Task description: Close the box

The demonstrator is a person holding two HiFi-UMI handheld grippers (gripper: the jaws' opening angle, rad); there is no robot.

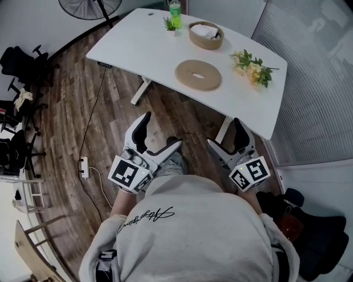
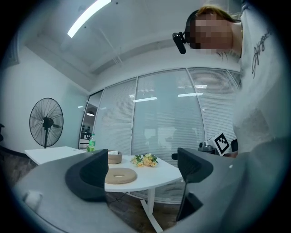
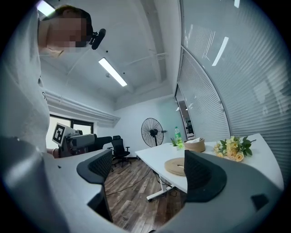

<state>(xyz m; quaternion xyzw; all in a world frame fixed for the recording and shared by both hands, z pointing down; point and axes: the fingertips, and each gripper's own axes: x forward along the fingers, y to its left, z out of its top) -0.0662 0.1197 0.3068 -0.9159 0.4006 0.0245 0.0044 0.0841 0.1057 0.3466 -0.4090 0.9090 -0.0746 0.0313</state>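
Head view is taken from above a person in a grey sweatshirt (image 1: 187, 231), by whom the left tool (image 1: 161, 131) and the right tool (image 1: 223, 132) are held side by side over the wooden floor (image 1: 71, 126), short of the near edge of the white counter (image 1: 138, 44). Each tool is pointed toward the counter, and neither is in contact with anything on it.

The round box (image 1: 206, 34) is seen standing open near the far side of the counter, with something white inside it. Its flat tan lid (image 1: 198, 75) is laid apart from it on the counter, nearer the person. A bunch of flowers (image 1: 252, 67) is laid to the right of the lid, and a green bottle (image 1: 175, 12) and a small plant (image 1: 170, 24) are placed to the left of the box.

In the left gripper view, the left tool (image 2: 142, 168) is shown with its jaws wide apart and nothing gripped; the lid (image 2: 120, 175) and flowers (image 2: 145, 159) are framed far behind the gap. In the right gripper view, the right tool (image 3: 148, 170) is likewise spread wide and empty, with only floor and the counter's leg seen between its jaws. A standing fan (image 3: 153, 129) is visible beyond the counter.
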